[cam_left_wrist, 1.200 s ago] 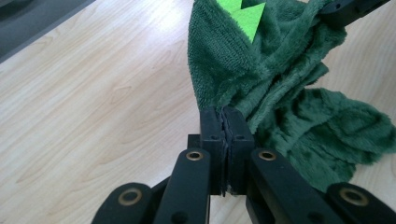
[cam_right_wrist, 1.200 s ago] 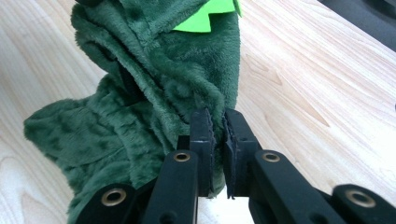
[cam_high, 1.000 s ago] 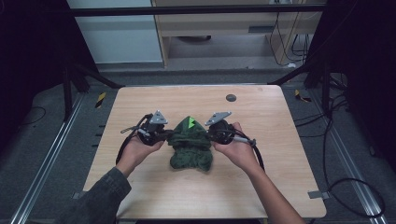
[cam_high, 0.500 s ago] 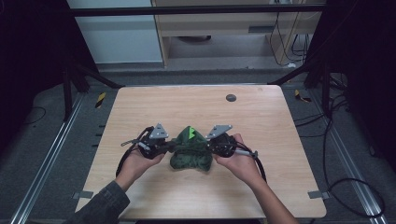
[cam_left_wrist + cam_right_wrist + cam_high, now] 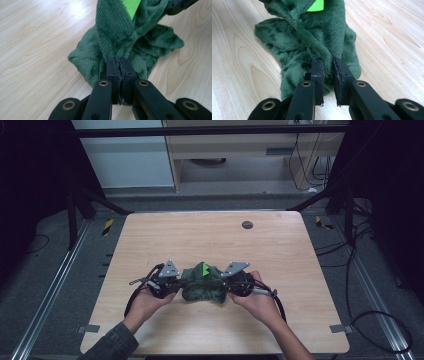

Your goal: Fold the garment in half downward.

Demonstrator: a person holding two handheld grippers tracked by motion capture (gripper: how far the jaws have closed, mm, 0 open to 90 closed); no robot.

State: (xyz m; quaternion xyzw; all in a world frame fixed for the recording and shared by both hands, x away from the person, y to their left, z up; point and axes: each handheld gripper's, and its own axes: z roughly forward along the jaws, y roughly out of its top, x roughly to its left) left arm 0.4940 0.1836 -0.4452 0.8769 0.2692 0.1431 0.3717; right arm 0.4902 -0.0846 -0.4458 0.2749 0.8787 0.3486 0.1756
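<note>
Both holds were made, any spreading or folding apparently left: left gripper [image 5: 119, 65] pinched tight and right gripper [image 5: 328, 67] clamped on thicker pile held the green plush cloth [image 5: 202, 282], bunched nearer the table [image 5: 210, 235]'s front edge.

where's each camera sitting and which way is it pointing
High view: above the person's side, looking forward and down on the table; both hands, left gripper and right gripper show.
Left gripper view: rides the left gripper, looking along its fingers shut on the green cloth.
Right gripper view: rides the right gripper, its fingers clamping the cloth.
All share the cloth.
</note>
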